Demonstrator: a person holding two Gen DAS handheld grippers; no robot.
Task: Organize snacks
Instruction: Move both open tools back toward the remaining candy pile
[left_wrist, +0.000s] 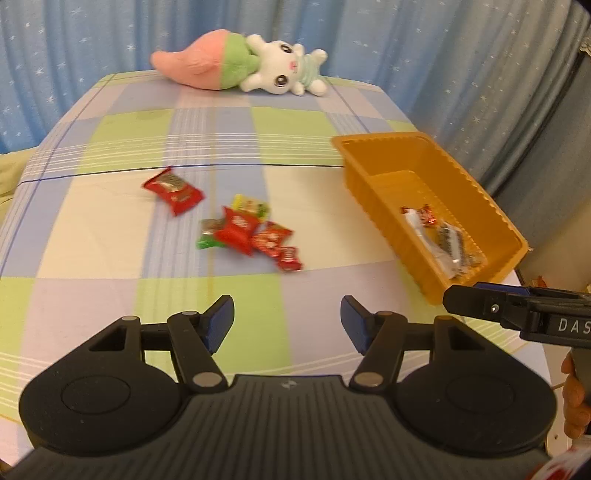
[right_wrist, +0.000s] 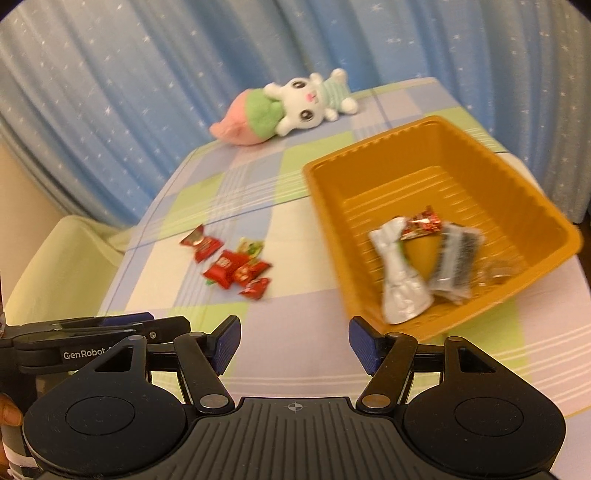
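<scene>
Our left gripper (left_wrist: 287, 320) and right gripper (right_wrist: 294, 341) hang wide and empty over the table's (left_wrist: 92, 229) near edge, its checked cloth backed by blue curtains (left_wrist: 92, 33). Loose snacks (left_wrist: 243, 230) lie mid-table; the orange tray (right_wrist: 532, 206) holds a few. "GenRobot" marks one gripper.

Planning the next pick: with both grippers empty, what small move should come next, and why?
Probably ease the left gripper forward to the snack pile on the cloth: several wrappers lie outside the orange tray, and its open jaws already face them.
</scene>
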